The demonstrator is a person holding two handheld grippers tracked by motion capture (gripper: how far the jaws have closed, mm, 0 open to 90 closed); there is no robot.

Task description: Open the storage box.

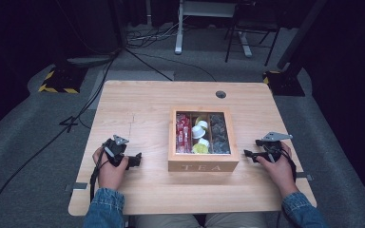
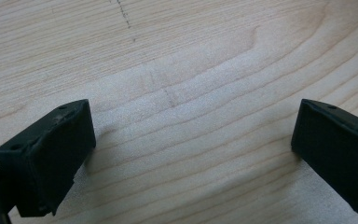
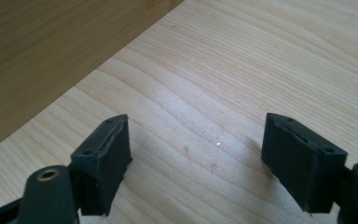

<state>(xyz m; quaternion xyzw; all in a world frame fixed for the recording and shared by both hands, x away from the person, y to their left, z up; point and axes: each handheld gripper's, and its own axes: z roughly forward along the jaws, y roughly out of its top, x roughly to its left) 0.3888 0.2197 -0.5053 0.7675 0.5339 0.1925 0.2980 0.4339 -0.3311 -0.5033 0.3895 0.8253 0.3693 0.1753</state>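
High view is showing a wooden tea box (image 1: 203, 166) standing in the middle of the desk (image 1: 138, 102), its long axis running away from the person, with a clear lid over three rows of packets: red, yellow-white and grey. The left tool (image 1: 135, 159) is lying to the left of the box and the right tool (image 1: 248, 155) to its right, both pointing inward; the right one is sitting slightly nearer to the box wall. Both tools are standing spread and holding nothing, resting low over smooth, pale, grained wood.
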